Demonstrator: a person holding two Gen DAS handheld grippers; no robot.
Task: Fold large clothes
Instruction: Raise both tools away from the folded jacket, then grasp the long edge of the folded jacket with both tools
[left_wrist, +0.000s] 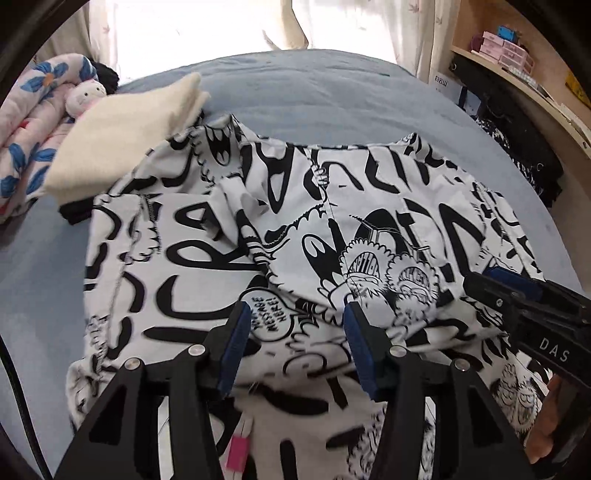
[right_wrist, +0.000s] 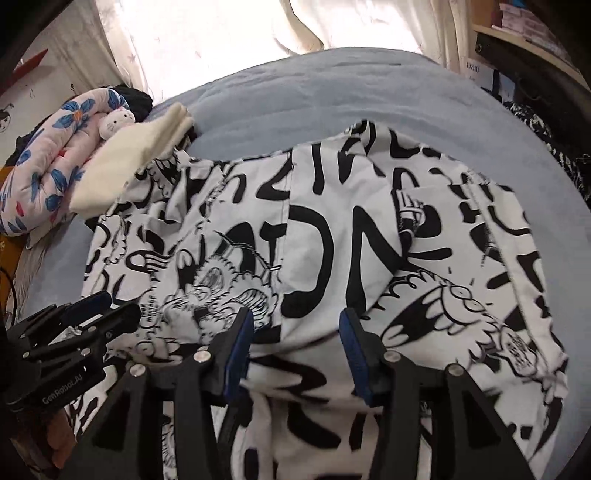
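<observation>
A large white garment with black cartoon print (left_wrist: 295, 229) lies spread and partly folded on the blue bed (left_wrist: 314, 92); it also fills the right wrist view (right_wrist: 332, 240). My left gripper (left_wrist: 297, 325) is open, its blue pads just above the garment's near part, holding nothing. My right gripper (right_wrist: 295, 328) is open over the garment's near edge, empty. The right gripper also shows at the right of the left wrist view (left_wrist: 517, 295). The left gripper also shows at the lower left of the right wrist view (right_wrist: 92, 314). A pink tag (left_wrist: 238, 452) sticks out at the garment's near hem.
A folded cream cloth (left_wrist: 125, 133) lies at the garment's far left corner, on something black. A flowered quilt (left_wrist: 33, 122) and a plush toy (left_wrist: 83, 98) lie beyond it. Curtains (left_wrist: 221, 29) hang behind the bed. Shelves with boxes (left_wrist: 517, 59) stand at the right.
</observation>
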